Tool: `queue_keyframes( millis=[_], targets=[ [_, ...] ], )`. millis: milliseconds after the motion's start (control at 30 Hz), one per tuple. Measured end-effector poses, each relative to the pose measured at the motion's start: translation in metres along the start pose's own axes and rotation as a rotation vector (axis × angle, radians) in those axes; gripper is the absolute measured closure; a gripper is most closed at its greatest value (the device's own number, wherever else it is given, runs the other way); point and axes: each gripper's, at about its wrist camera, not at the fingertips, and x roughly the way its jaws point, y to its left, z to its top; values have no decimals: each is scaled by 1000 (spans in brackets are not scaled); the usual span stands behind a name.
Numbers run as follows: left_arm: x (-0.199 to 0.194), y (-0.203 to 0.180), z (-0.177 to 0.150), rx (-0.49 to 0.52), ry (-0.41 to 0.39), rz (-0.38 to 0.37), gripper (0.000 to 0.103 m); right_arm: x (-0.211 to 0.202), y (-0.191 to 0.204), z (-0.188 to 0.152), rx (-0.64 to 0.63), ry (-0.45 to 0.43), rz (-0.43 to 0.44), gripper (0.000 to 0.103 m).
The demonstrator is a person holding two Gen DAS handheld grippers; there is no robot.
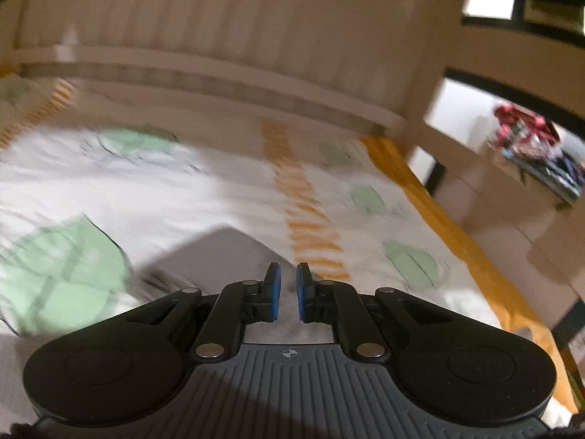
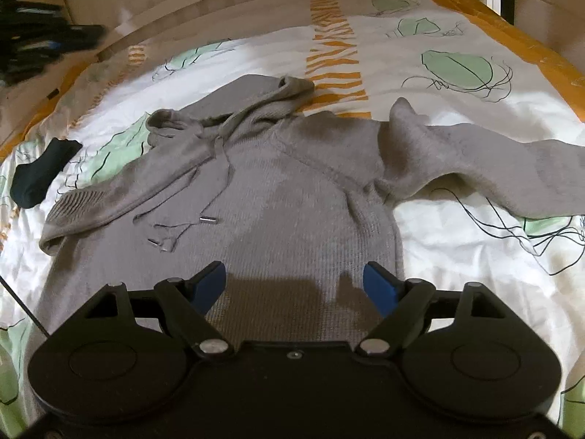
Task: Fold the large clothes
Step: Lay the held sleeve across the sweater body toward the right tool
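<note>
A grey hoodie [image 2: 299, 190] lies face up on the bed in the right wrist view, hood [image 2: 263, 106] toward the headboard. One sleeve [image 2: 95, 201] is folded across toward the chest; the other sleeve [image 2: 493, 168] stretches out to the right with a raised bump. Drawstrings [image 2: 204, 219] trail over the chest. My right gripper [image 2: 294, 285] hovers open over the lower body of the hoodie, nothing between its fingers. The left wrist view is motion-blurred: my left gripper [image 1: 288, 289] is shut with nothing visibly held, above a grey patch of the hoodie [image 1: 219, 252].
The bedsheet [image 2: 457, 29] is white with green leaf shapes and orange stripes. A black sock [image 2: 40, 175] lies at the left of the hoodie. A pale headboard [image 1: 219, 36] runs along the far side. Beyond the bed's orange edge [image 1: 457, 234] stands a shelf with piled clothes [image 1: 530, 146].
</note>
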Motion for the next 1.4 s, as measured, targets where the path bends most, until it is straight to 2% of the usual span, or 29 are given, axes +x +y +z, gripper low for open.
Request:
queue_keyframes(
  millis=[133,233,400,500,600,667,733,833,900,1000,1100,1267,1400],
  targets=[
    [7,-10,-35,59,62,-18,91,1,-7,0,20,4,10,19],
    [-1,-3,-69,108,112,20,71,3,-12,0,43,9,18,18],
    [-27,48,-119,128,177,132,71,9,-9,-2,53,8,42,17],
    [-33,87,-134,110,200,195,71,15,-3,-6,28,-2,46,17],
    [-37,125,-143,48,204,246,71,19,4,-10,7,-13,56,18],
    [-38,149,-147,-31,195,271,71,24,7,-13,-4,-26,65,18],
    [-40,170,-152,-130,151,221,71,27,10,-16,-16,-39,79,18],
    [-41,184,-156,-205,116,183,71,29,17,-20,-50,-58,105,29],
    [-43,182,-152,-239,118,198,71,31,24,-19,-57,-63,126,38],
    [-43,182,-150,-320,122,227,71,36,37,-8,-84,-86,159,43],
    [-41,182,-149,-351,136,247,71,50,59,14,-157,-108,154,43],
    [-45,188,-153,-363,138,231,71,95,95,54,-220,-117,158,43],
    [-45,186,-154,-352,139,239,71,129,110,77,-264,-124,96,43]
  ],
)
